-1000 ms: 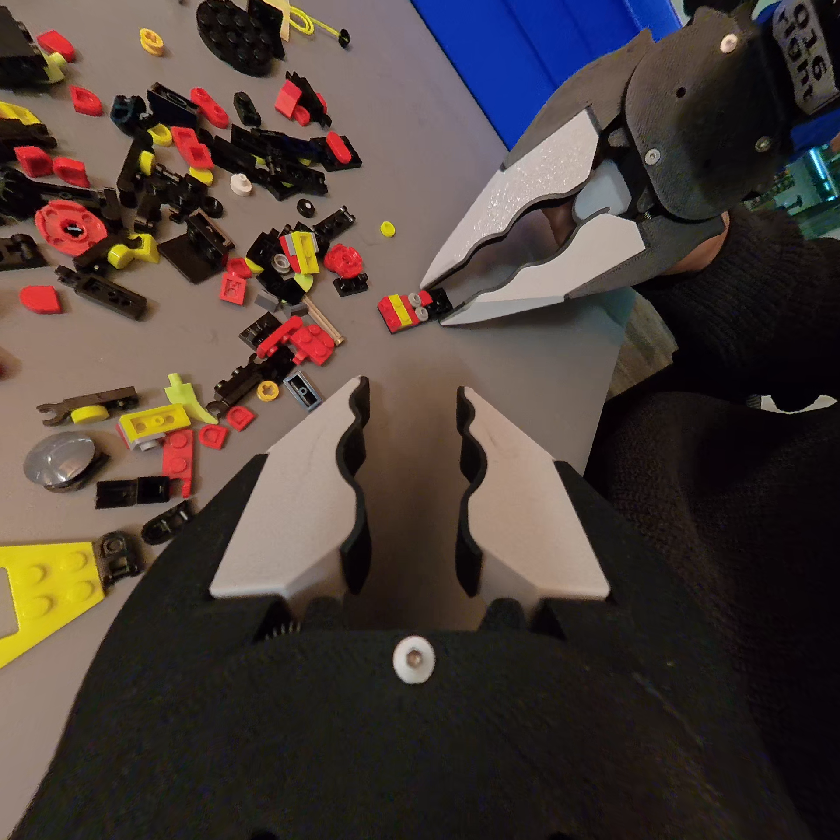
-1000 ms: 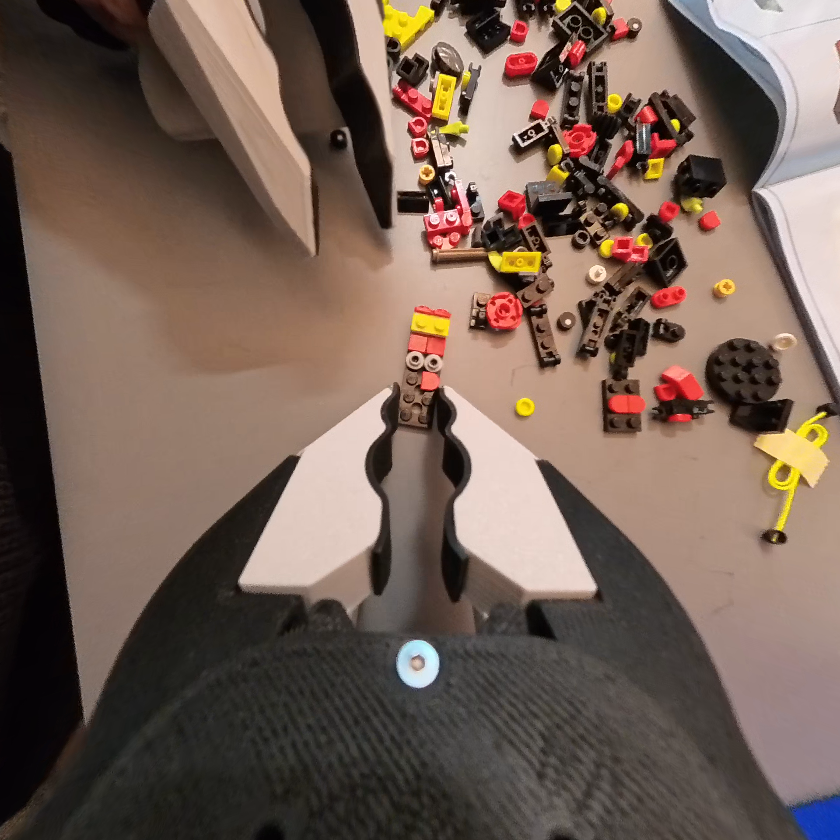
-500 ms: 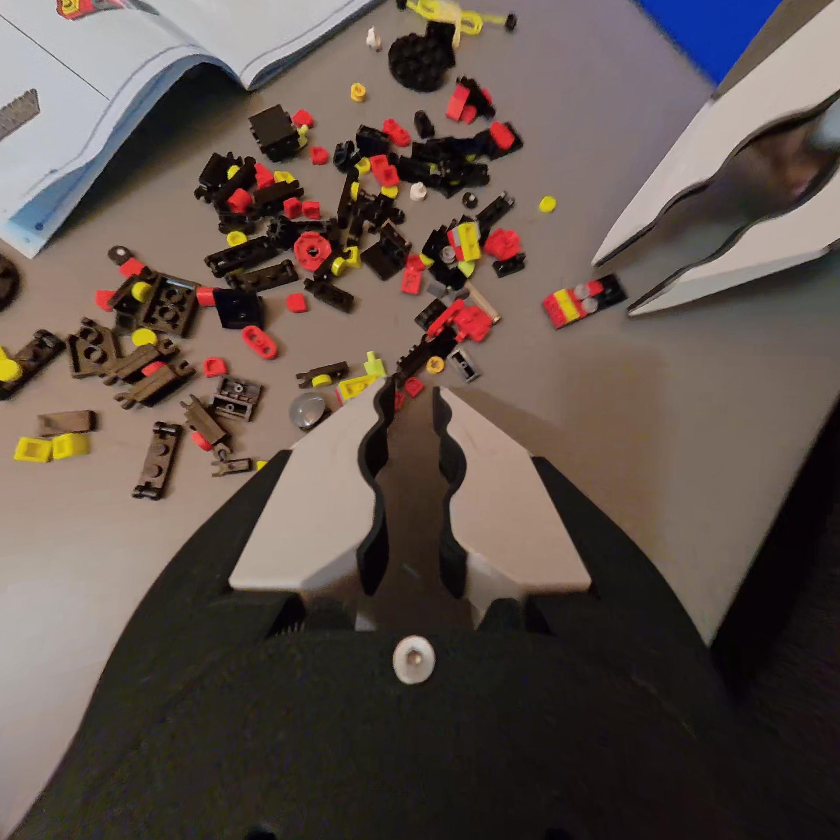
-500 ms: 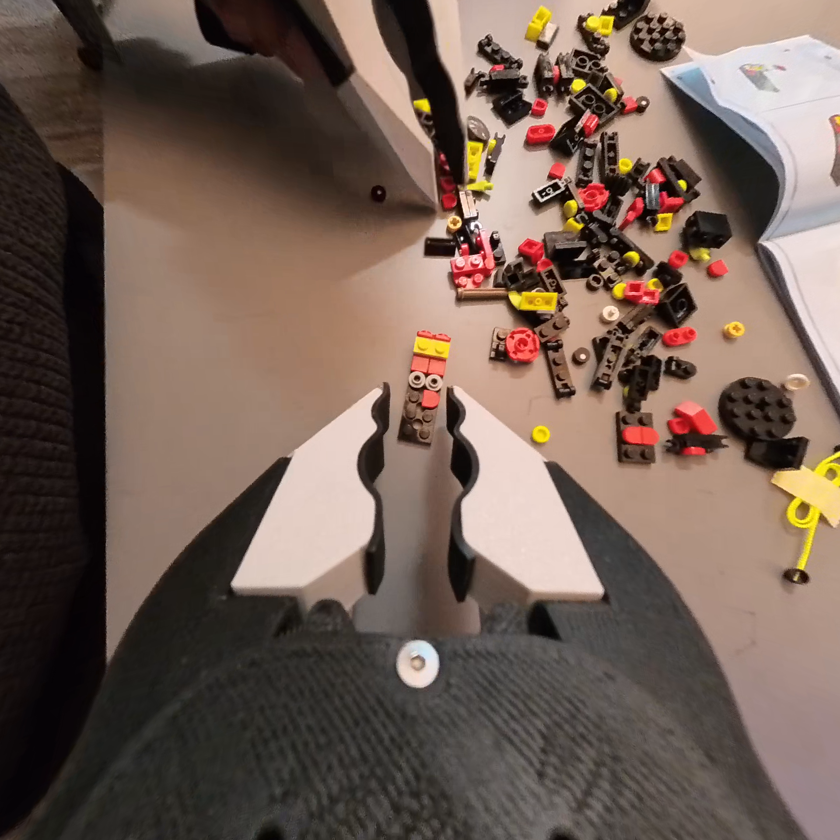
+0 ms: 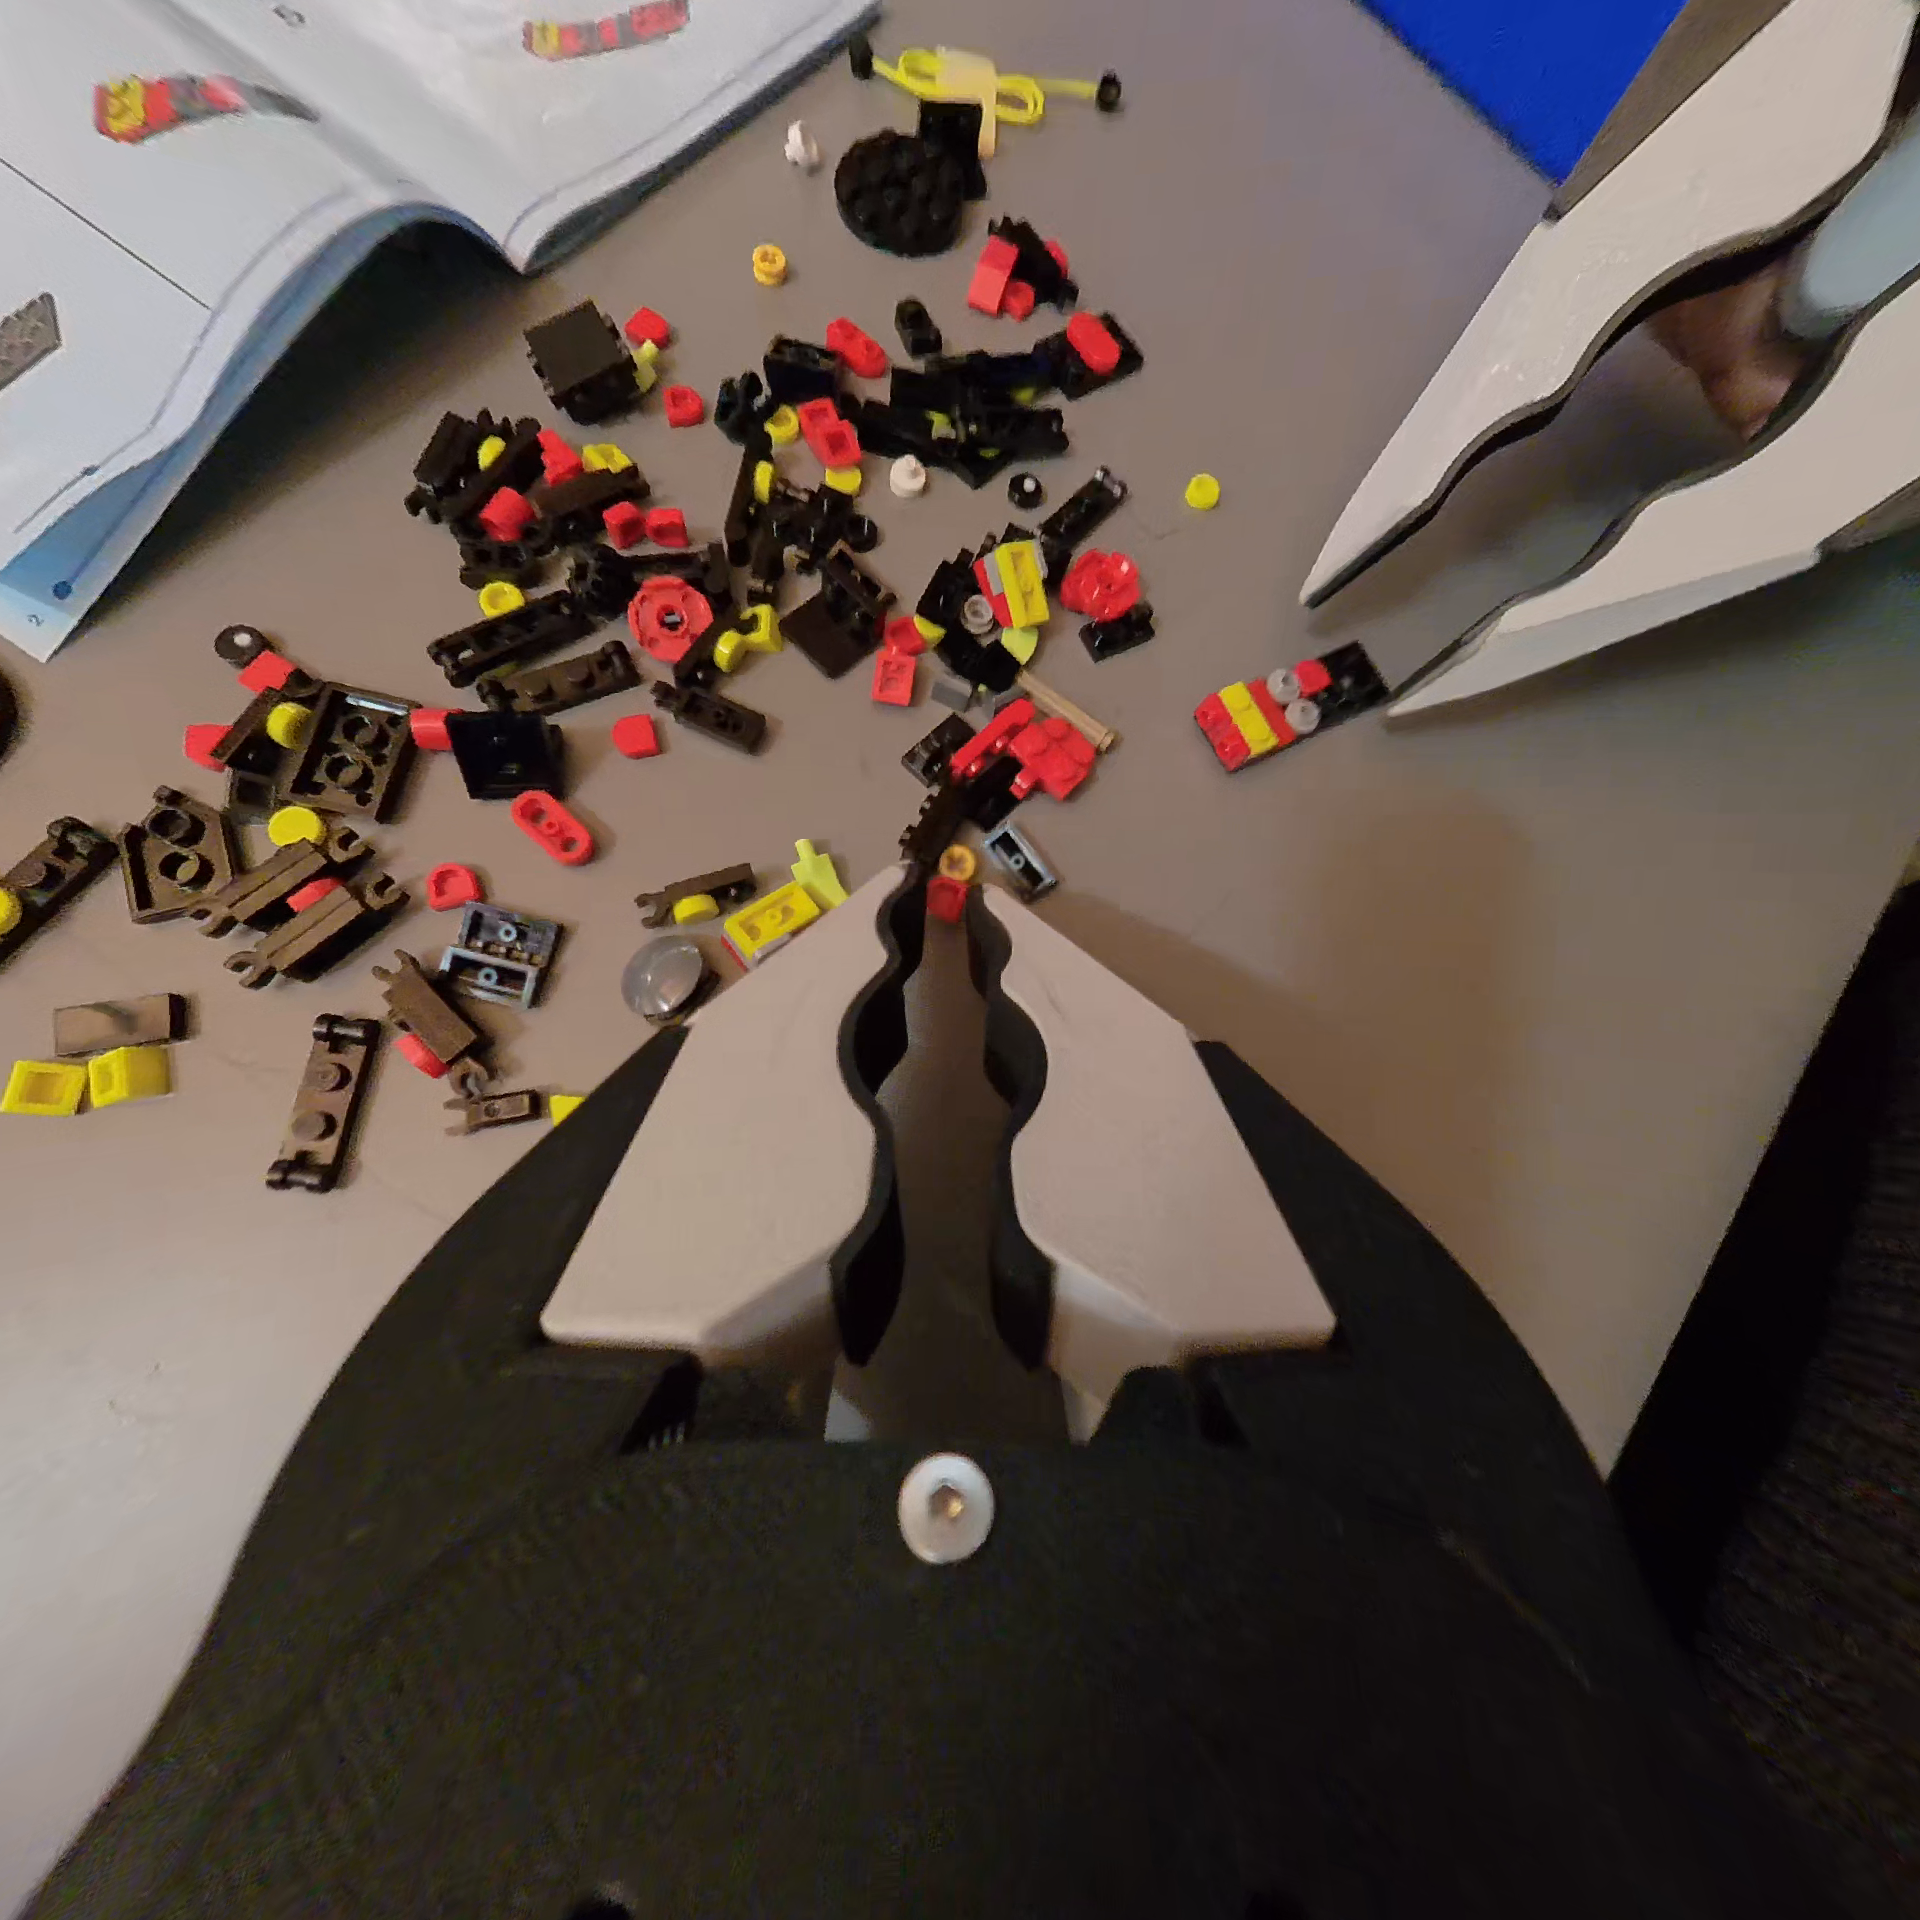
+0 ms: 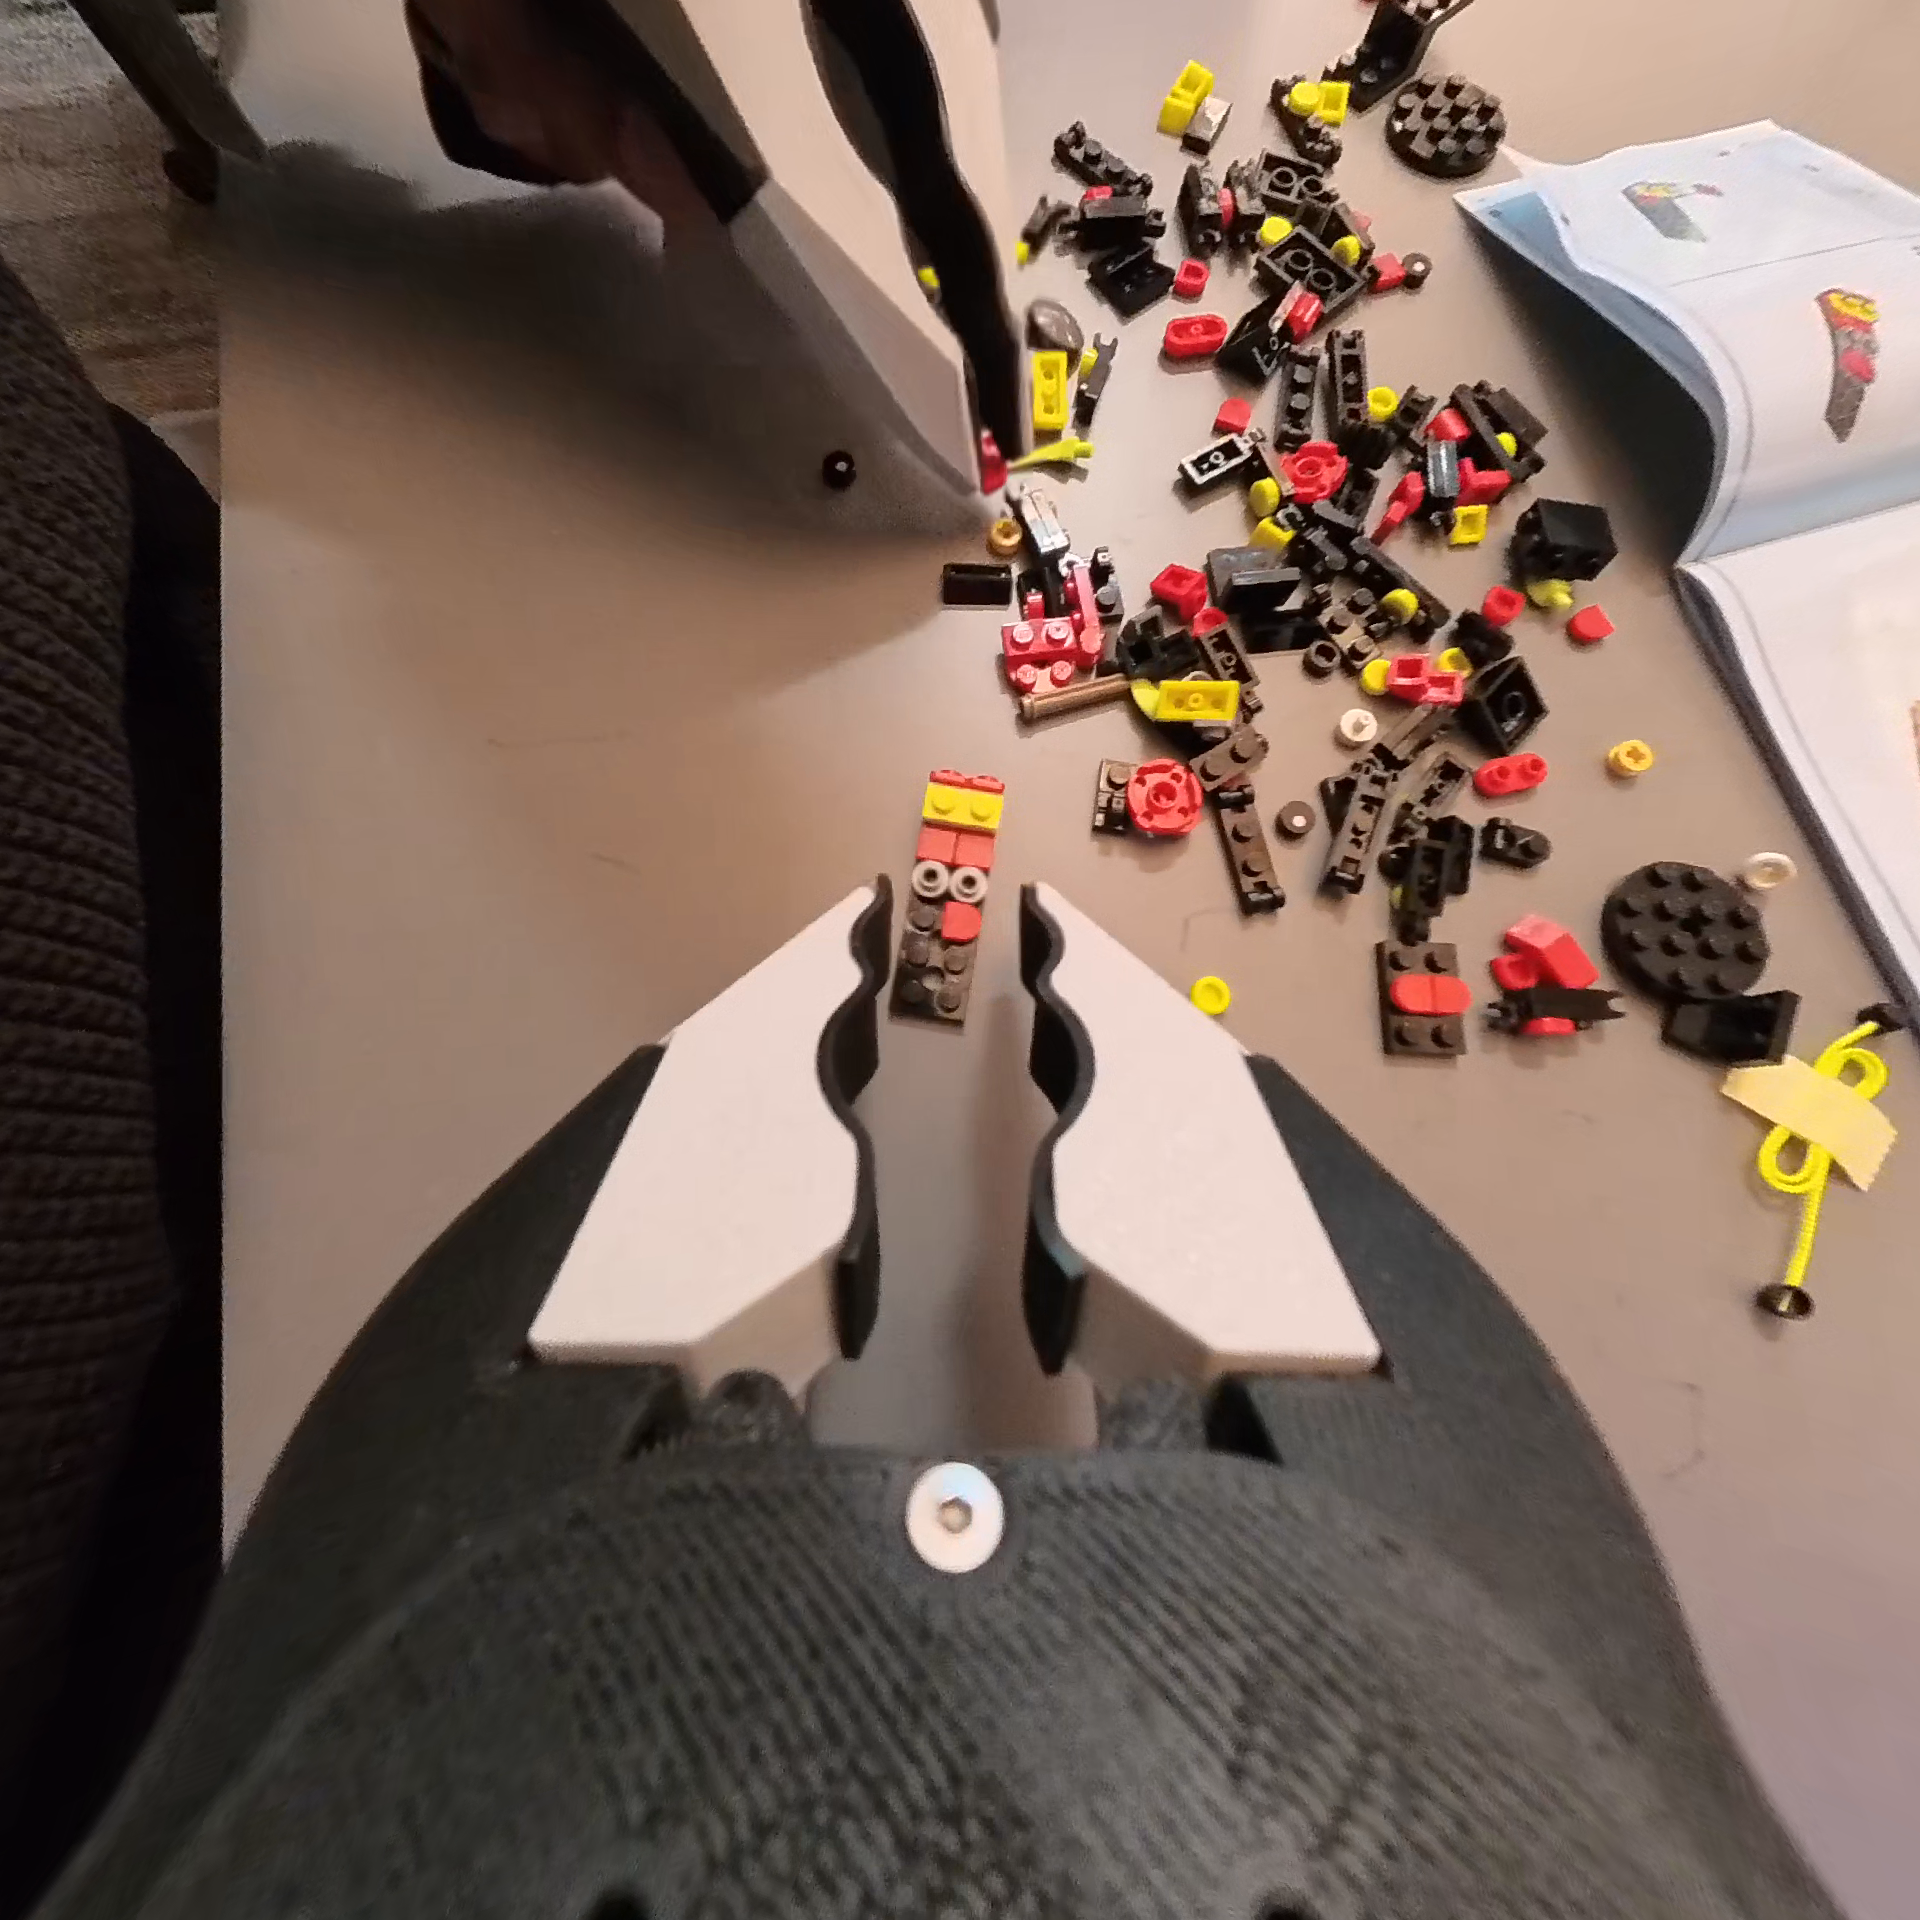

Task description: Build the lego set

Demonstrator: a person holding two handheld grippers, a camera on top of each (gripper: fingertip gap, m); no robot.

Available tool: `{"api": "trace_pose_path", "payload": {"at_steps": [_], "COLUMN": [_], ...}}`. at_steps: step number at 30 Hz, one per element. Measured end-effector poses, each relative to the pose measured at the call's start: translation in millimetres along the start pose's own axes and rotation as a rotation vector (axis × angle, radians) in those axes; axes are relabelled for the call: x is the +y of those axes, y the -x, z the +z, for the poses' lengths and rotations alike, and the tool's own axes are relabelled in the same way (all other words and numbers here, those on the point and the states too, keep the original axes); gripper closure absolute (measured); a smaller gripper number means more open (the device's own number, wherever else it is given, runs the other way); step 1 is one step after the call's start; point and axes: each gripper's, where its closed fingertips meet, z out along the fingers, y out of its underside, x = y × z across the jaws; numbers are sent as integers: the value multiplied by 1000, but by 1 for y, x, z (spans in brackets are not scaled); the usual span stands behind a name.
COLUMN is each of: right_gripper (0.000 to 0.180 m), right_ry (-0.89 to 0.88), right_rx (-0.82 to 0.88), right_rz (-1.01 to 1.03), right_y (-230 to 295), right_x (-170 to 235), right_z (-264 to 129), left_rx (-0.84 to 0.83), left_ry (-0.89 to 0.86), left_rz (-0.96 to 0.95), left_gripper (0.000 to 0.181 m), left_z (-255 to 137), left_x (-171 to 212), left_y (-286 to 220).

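Note:
A small assembly [image 6: 961, 821] of a black plate with red, yellow and grey pieces lies flat on the grey table [image 6: 520, 831]. My right gripper [image 6: 954, 894] is open, with its tips on either side of the assembly's black end and not pressing it. The assembly [image 5: 1262, 712] and the right gripper [image 5: 1351, 655] also show in the left wrist view. My left gripper [image 5: 940, 883] is low at the near edge of the loose-piece pile and is shut on a small red piece [image 5: 948, 899]. The left gripper [image 6: 982, 468] shows at the top of the right wrist view.
Loose black, red and yellow pieces [image 5: 727, 582] are spread over the table. An open instruction booklet [image 5: 260, 208] lies behind them. A black round plate [image 6: 1683, 930] and a yellow string [image 6: 1818, 1122] lie to the side. The table edge [image 6: 220, 935] and dark clothing are close by.
My left gripper moved away from the assembly to the pile and closed on a small red piece. My right gripper opened, and the assembly now lies loose between its tips.

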Motion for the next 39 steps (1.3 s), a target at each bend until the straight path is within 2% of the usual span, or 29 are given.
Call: {"api": "trace_pose_path", "payload": {"at_steps": [5,9,12,18,25,29,36,39], "right_gripper": [158,158,172,165,168,175,178,178], "right_ry": [-60,-204,-280,-300,-217,-176,-177,-194], "right_rx": [16,35,65,22,53,81,72,69], "right_rz": [-11,-78,-147,-311,-500,-559,-486,-406], "right_y": [-1,5,10,32,47,49,46,39], "right_x": [-11,-39,-54,-57,-48,-44,-45,-47], "right_z": [-5,-17,-25,-25,-15,-10,-8,-10], "left_rx": [108,430,561,619,695,684,675,642], "left_ry": [-130,-272,-268,-175,-117,-95,-98,-114], "left_rz": [-120,-330,-395,-263,-210,-198,-239,-261], "left_gripper": [177,176,176,177,177,177,176,163], "left_z": [-12,-28,-29,-24,-25,-22,-20,-19], "left_x": [-21,-46,-49,-36,-27,-23,-24,-27], "left_y": [-8,-40,-57,-84,-103,-105,-101,-94]}}
